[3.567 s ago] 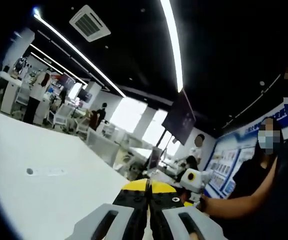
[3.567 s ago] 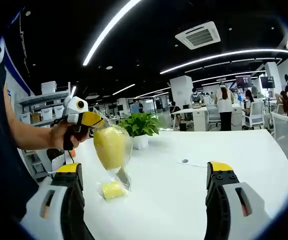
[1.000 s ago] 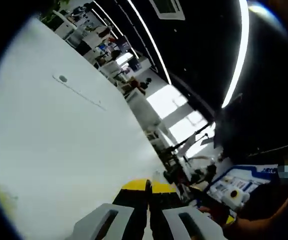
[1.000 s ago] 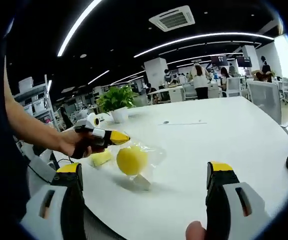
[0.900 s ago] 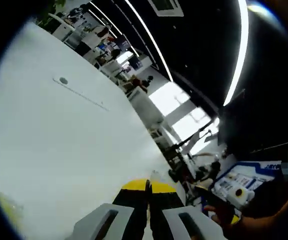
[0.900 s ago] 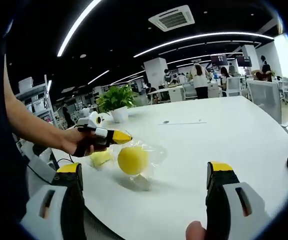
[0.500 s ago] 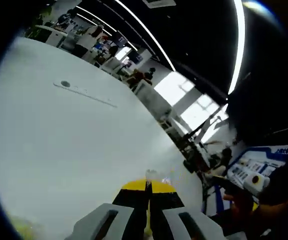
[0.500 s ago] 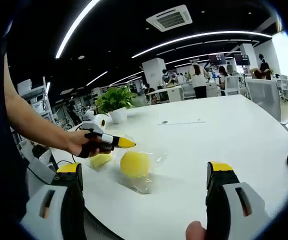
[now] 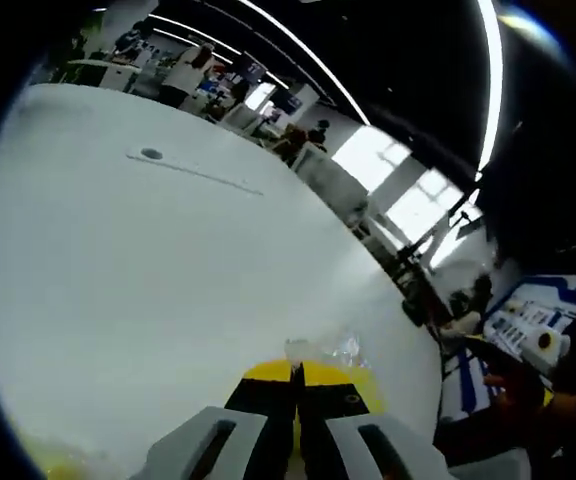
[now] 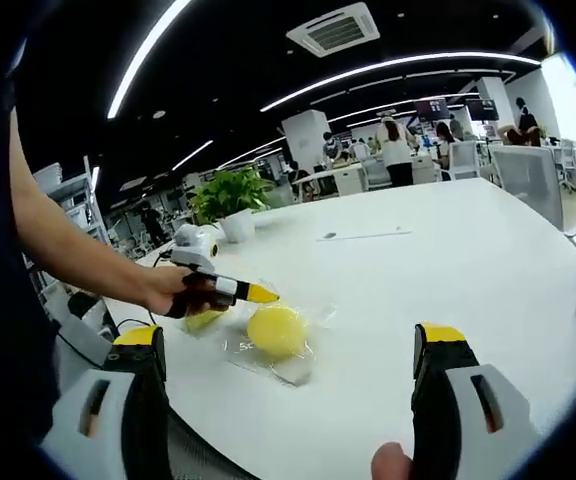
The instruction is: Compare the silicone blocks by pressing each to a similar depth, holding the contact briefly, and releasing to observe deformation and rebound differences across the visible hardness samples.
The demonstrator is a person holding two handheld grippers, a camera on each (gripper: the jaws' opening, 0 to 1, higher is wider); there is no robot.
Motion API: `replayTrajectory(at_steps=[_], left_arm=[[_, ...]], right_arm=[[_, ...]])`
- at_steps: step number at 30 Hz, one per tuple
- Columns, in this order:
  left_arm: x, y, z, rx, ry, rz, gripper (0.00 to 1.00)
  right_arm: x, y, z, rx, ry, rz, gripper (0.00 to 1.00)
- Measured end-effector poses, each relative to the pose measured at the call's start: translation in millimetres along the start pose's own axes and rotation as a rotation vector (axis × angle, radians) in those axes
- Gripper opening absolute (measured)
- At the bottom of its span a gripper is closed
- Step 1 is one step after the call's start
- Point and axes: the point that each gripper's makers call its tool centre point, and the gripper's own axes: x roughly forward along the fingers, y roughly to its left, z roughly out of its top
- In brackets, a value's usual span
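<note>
Left of centre in the right gripper view, the round yellow silicone block (image 10: 276,331) lies on the wide white counter (image 10: 448,270), sealed inside a clear crinkled plastic bag (image 10: 303,365). Just above and left of it, the left hand-held gripper (image 10: 262,294) has its yellow-tipped jaws pressed together at the bag's upper edge; whether film is caught between them I cannot tell. A second, paler yellow block (image 10: 203,320) sits beside the person's hand (image 10: 173,291), partly hidden by it. The right hand-held gripper (image 10: 288,350) stands spread wide at the bottom of that frame, holding nothing, its jaws well to either side of the bagged block.

At the bottom centre of the left gripper view, that gripper's own closed jaws meet over a sliver of clear film and yellow.

The main risk, as I judge it, is the bag. Loose slick film could let the round block roll or skid sideways under a press, so the depth would not match between samples. Wrinkled plastic also hides the dent and the rebound. If the left jaws do grip film, lifting would drag the block off its spot. The half-hidden second block could be bumped by the hand.
</note>
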Motion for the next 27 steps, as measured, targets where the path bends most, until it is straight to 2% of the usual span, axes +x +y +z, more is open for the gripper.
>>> replayTrajectory(at_steps=[1, 2, 3, 5, 8, 14, 16, 18, 21, 23, 25, 26, 27], left_arm=[[-0.7, 8.2, -6.2, 0.074, 0.047, 0.056, 0.00], [-0.6, 15.6, -13.0, 0.181, 0.103, 0.111, 0.00], [0.4, 13.6, -16.5, 0.218, 0.124, 0.106, 0.00], [1.4, 11.8, -13.9, 0.239, 0.108, 0.098, 0.00], [3.9, 12.6, -13.0, 0.322, 0.127, 0.103, 0.00], [8.5, 13.2, -13.7, 0.350, 0.152, 0.110, 0.00], [7.9, 17.1, -15.5, 0.396, 0.157, 0.118, 0.01], [6.8, 21.7, -17.3, 0.384, 0.160, 0.143, 0.02], [5.7, 21.4, -12.8, 0.291, 0.136, 0.148, 0.05], [5.1, 25.4, -11.4, 0.338, 0.137, 0.164, 0.10], [4.3, 28.8, -8.9, 0.260, 0.127, 0.177, 0.14], [4.3, 26.6, -2.7, 0.155, 0.093, 0.180, 0.18], [2.5, 18.8, 5.7, 0.120, 0.053, 0.146, 0.25]], right_arm=[[1.2, 0.2, -1.5, 0.002, 0.003, 0.000, 0.97], [2.2, 1.1, -1.6, 0.007, 0.002, 0.002, 0.97], [3.1, 2.0, -1.7, 0.009, 0.003, 0.004, 0.97], [5.1, 4.9, -1.5, 0.006, 0.005, 0.009, 0.97], [7.0, 8.8, 2.3, 0.012, -0.001, 0.016, 0.97], [8.2, 10.5, 7.6, 0.012, -0.015, 0.014, 0.97], [7.6, 10.7, 10.0, 0.026, -0.022, 0.016, 0.97], [5.8, 9.2, 15.6, 0.058, -0.046, 0.016, 0.97], [5.3, 3.2, 15.9, 0.072, -0.051, -0.002, 0.97], [5.6, 2.0, 16.9, 0.087, -0.060, -0.004, 0.97], [7.2, 1.4, 16.1, 0.083, -0.056, -0.007, 0.97], [8.2, 2.1, 16.4, 0.084, -0.056, -0.005, 0.97], [9.5, 2.7, 16.8, 0.083, -0.054, -0.003, 0.97]])
